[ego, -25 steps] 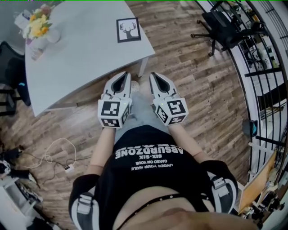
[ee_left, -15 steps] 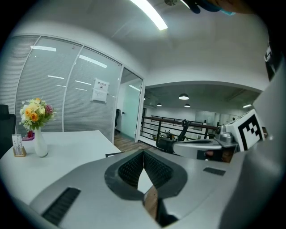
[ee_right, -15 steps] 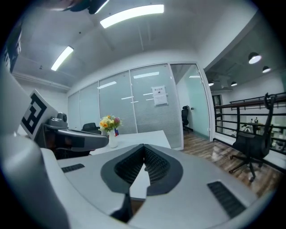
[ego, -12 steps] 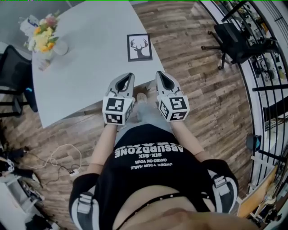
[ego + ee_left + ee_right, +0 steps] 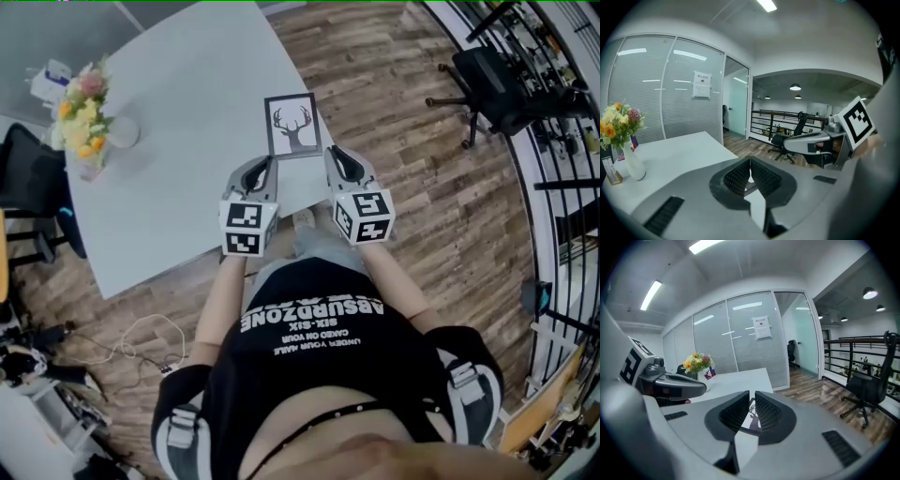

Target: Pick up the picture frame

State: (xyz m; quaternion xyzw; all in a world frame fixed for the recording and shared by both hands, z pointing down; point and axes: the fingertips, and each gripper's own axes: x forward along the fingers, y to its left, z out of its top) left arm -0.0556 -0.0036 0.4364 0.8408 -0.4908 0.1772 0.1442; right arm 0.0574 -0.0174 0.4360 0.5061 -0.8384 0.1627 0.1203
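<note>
Frame (image 5: pixel 292 125) flat on table (image 5: pixel 187 141) nr edge; right gripper (image 5: pixel 337 153) jaws opening, empty.

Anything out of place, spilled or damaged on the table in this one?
Nothing stands out. The picture frame lies flat and looks intact near the corner of the table; the vase of flowers stands upright, nothing spilled.

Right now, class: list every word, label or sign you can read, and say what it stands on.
"ABSURDZONE": shirt, seen upside down.
"SIX-SIX": shirt, next line.
Smaller shirt lines: too small to read surely.
Wall notice: too blurred to read.
Frame: a deer picture, no words.
</note>
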